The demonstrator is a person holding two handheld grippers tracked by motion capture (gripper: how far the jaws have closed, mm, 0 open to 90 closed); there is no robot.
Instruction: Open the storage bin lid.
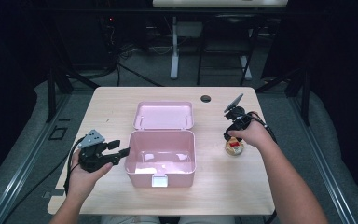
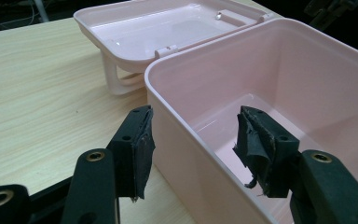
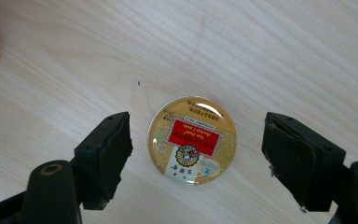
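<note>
— Straddling the round tin (image 3: pixel 192 140), the right gripper (image 3: pixel 196 156) has its jaws spread, one pad on each side and neither touching it. What about the other?

— The left gripper (image 2: pixel 193 149) is wide apart too, astride the near-left wall of the pink box (image 2: pixel 279 93): one jaw outside, one inside, not pressing on the plastic.

— Where does the tin sit?

— Flat on the wooden table (image 1: pixel 223 186), right of the box and well apart from it, under the right hand (image 1: pixel 251 133).

— Risk from here?

— The tin is low, domed and glossy. If the pads close high on the curved lid rather than the rim, it could squirt out and skid across the table. A bump from the left jaws could also shove the light box.

— Its look?

— Gold lid, red label in the middle, a round emblem beneath it; the print is too small to read, possibly a balm tin. The box's hinged lid (image 1: pixel 164 115) lies open on the far side.
</note>
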